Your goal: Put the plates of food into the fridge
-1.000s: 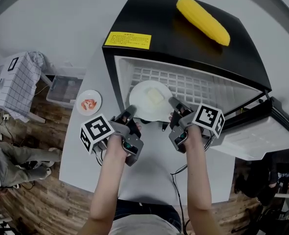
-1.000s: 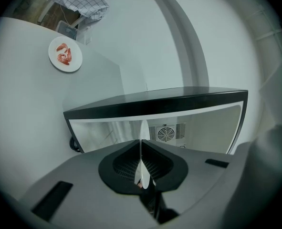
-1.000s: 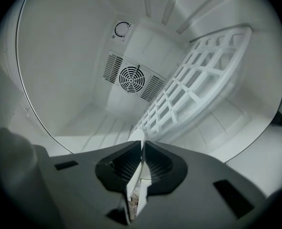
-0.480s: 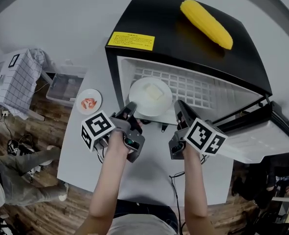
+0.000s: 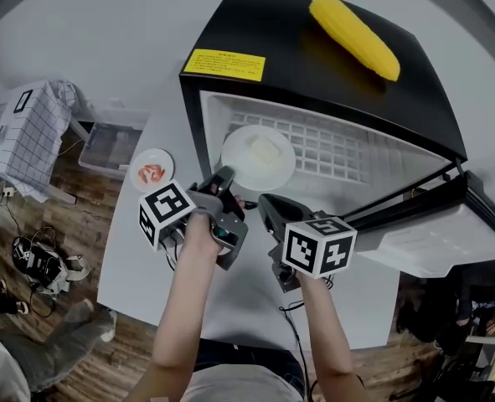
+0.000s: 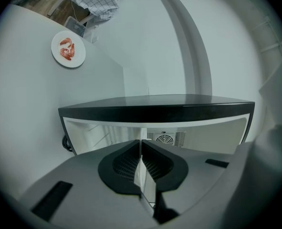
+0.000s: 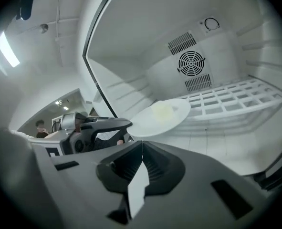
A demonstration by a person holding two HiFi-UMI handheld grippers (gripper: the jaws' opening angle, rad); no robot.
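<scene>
**Right tongs off the plate, plate on the shelf**

A second ago we have both tongs at the plate [image 5: 258, 157] in the fridge [image 5: 314, 48] mouth. Now the right tongs [image 5: 266, 202] are drawn back toward the lower middle of the head view and rolled over. Their jaws have just been closing and now meet, with nothing between them. The plate, carrying pale food, lies on the wire shelf [image 5: 348, 153] at its front left.

The left tongs [image 5: 224, 177] sit just beside the plate's near rim with their jaws together and nothing seen between them. We cannot tell whether the tip touches the rim.

We judge the first plate as good as placed. The second plate [image 5: 152, 172], with red food, waits on the bench [image 5: 255, 300] at the left, well apart from the fridge, and is likely next.

The bench is a plain pale top carrying the fridge, whose door [image 5: 448, 233] hangs open at the right. A corn [image 5: 353, 36] lies on the black fridge top. A wood floor [image 5: 71, 325] shows at the lower left, with a clear box [image 5: 109, 151] and a checked cloth [image 5: 29, 141] beside the bench.
</scene>
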